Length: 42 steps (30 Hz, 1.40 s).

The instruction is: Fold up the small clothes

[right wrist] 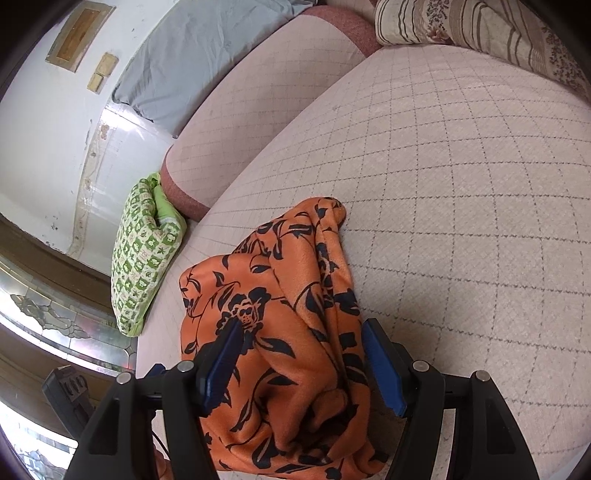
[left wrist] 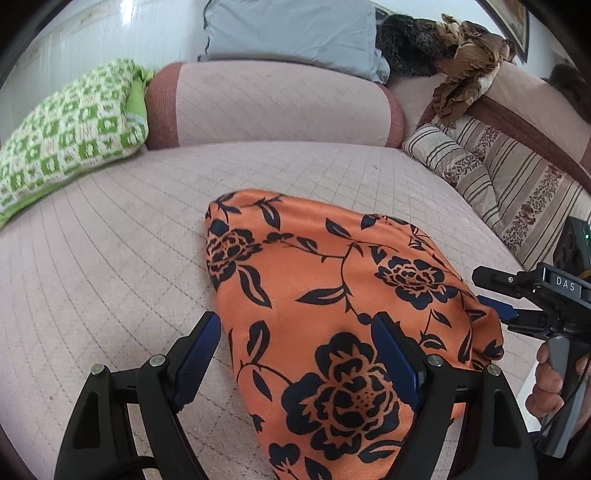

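An orange garment with dark blue flowers [left wrist: 332, 280] lies folded over on the pink quilted seat [left wrist: 110, 266]. My left gripper [left wrist: 295, 317] is open and straddles the garment's near left edge, with one pad beside the cloth and the other over it. My right gripper [left wrist: 478, 288], with a hand on its handle, reaches the garment's right edge. In the right wrist view the garment [right wrist: 295, 295] is bunched into ridges. The right gripper [right wrist: 303, 324] stands open above it, its fingers to either side of the folds.
A green checked pillow [left wrist: 70, 136] lies at the left end of the seat, and a pink bolster [left wrist: 273, 103] runs along the back with a grey pillow [left wrist: 295, 33] above it. A striped floral cushion [left wrist: 509, 184] and crumpled brown cloth [left wrist: 465, 66] sit at the right.
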### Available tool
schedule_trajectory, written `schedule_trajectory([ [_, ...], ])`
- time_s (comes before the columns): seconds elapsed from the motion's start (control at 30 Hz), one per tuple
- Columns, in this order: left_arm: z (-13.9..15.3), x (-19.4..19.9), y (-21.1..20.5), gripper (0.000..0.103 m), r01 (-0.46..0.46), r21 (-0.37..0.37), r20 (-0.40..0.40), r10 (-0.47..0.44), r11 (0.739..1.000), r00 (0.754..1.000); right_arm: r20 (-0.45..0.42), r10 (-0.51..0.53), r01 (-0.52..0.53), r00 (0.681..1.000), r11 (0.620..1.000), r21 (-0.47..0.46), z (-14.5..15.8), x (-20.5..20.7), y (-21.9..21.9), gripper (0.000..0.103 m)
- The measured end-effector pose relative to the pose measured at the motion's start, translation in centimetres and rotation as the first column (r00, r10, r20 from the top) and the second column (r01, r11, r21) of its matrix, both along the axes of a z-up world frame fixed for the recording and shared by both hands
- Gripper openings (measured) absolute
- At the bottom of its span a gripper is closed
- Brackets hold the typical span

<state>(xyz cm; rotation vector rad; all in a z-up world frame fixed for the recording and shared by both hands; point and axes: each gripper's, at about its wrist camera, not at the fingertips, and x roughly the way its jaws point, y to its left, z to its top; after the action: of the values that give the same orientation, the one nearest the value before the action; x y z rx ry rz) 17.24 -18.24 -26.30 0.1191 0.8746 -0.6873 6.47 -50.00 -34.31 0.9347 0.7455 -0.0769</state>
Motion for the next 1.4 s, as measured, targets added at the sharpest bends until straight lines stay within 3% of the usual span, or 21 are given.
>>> schedule_trajectory([
  [0.13,-0.9,0.3,-0.7,0.084,0.023,0.001,-0.053,-0.023,1.0,0.998,-0.003,0.001,-0.001,1.0,1.0,0.025,-0.4,0.1,-0.8,0.07],
  [0.4,-0.6,-0.4,-1.5,0.084,0.029,0.033,0.003,-0.03,0.999,1.0,-0.003,0.017,-0.017,1.0,0.999,0.037,-0.6,0.3,-0.8,0.07],
  [1.4,-1.5,0.0,-3.3,0.084,0.039,0.061,0.002,-0.04,0.997,0.999,-0.003,0.103,-0.102,0.995,0.99,0.1,-1.7,3.9,-0.9,0.07],
])
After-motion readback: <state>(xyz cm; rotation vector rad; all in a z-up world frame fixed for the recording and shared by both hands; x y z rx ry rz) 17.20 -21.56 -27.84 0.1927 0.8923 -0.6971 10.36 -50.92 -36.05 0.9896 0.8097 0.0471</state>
